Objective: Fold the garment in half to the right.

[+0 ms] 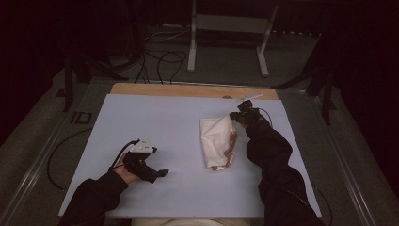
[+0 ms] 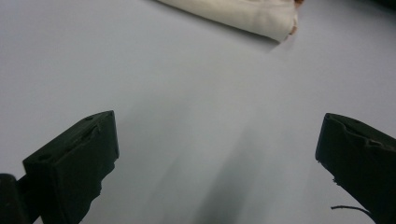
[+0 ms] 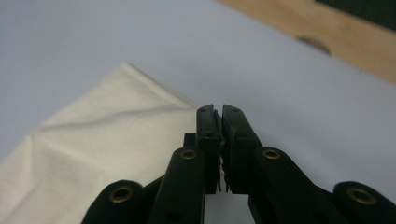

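Black right gripper (image 3: 218, 112) jaws pressed together at the far right corner of the cream cloth bag (image 1: 217, 141); whether fabric is pinched, can't tell. Left gripper (image 1: 162, 173) spread wide over bare grey-blue table (image 1: 155, 117), well left of the bag.

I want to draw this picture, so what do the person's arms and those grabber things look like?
Both arms wear dark, almost black long sleeves. Each hand holds a black gripper. The left gripper has a grey three-cornered plate on top and a black cable trailing from it. Its two fingers are chunky black blocks. The right gripper has slim black fingers with toothed inner faces and small brass-coloured rivets.
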### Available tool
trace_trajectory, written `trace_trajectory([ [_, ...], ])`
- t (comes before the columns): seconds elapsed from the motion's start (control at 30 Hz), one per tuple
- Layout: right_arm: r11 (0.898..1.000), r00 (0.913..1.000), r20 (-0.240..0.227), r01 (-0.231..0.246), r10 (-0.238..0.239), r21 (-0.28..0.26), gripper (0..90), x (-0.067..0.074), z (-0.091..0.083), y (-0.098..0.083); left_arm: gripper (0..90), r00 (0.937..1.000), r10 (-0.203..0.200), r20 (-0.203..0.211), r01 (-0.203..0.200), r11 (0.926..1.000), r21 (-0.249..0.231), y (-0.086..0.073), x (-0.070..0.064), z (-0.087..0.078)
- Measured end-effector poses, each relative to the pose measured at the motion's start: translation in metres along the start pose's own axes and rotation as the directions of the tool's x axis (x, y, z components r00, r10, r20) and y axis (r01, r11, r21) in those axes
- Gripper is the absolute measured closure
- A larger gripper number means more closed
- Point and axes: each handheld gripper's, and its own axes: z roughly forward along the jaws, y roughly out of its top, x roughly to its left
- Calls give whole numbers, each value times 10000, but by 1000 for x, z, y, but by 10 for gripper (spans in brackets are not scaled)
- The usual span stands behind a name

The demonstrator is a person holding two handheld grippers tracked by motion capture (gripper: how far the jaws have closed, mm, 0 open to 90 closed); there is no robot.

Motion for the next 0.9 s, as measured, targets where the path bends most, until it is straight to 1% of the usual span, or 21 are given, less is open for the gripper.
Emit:
trace_trajectory([
  [0.03, 9999, 10000, -5, 53, -53, -88, 868, 0, -1, 1, 4, 9999, -68, -117, 68, 10000, -39, -2, 2, -2],
  [0.13, 9995, 9999, -1, 108, -108, -308, 869, -2, -6, 5, 4, 9993, -101, -357, 97, 9999, -112, -6, 4, -5],
  [0.17, 9996, 9999, 44, 105, -104, -254, 868, -3, -5, 5, 4, 9984, -67, -560, 59, 9999, -139, -8, 4, -6],
  [0.23, 10000, 9999, 153, 24, -23, -65, 868, -7, -3, 3, 4, 9974, -56, -717, 45, 9999, -154, -10, 5, -8],
  [0.27, 9999, 9996, 260, -89, 88, 60, 867, -9, 0, 0, 4, 9968, -90, -798, 76, 9998, -183, -12, 5, -8],
  [0.33, 9996, 9994, 288, -214, 209, 157, 864, -12, 4, -4, 5, 9949, -76, -1007, 56, 9998, -209, -15, 6, -10],
  [0.37, 9994, 9991, 324, -285, 278, 195, 863, -13, 5, -6, 4, 9940, -205, -1071, 173, 9994, -303, -17, 6, -11],
  [0.43, 9987, 9988, 317, -388, 377, 345, 861, -15, 9, -10, 4, 9929, -301, -1152, 261, 9990, -359, -20, 8, -14],
  [0.5, 9980, 9983, 353, -474, 460, 408, 861, -16, 11, -12, 5, 9924, -312, -1187, 273, 9991, -337, -21, 8, -14],
  [0.53, 9972, 9977, 404, -567, 547, 482, 849, -18, 14, -14, 4, 9910, -405, -1276, 350, 9984, -452, -24, 10, -17],
  [0.57, 9970, 9973, 428, -614, 594, 477, 835, -19, 14, -14, 4, 9908, -408, -1290, 352, 9983, -457, -25, 11, -18],
  [0.6, 9970, 9972, 474, -603, 580, 485, 814, -19, 15, -15, 4, 9907, -445, -1283, 380, 9979, -523, -26, 11, -19],
  [0.7, 9962, 9967, 530, -653, 622, 574, 811, -20, 16, -16, 4, 9897, -452, -1360, 375, 9975, -592, -27, 12, -20],
  [0.77, 9949, 9956, 648, -718, 672, 705, 778, -22, 18, -17, 4, 9884, -441, -1451, 354, 9975, -616, -28, 13, -22],
  [0.8, 9943, 9951, 672, -770, 720, 743, 740, -23, 19, -18, 4, 9884, -434, -1453, 348, 9975, -614, -29, 13, -23],
  [0.9, 9924, 9942, 723, -858, 795, 880, 703, -26, 21, -21, 4, 9882, -471, -1457, 381, 9972, -640, -30, 14, -24],
])
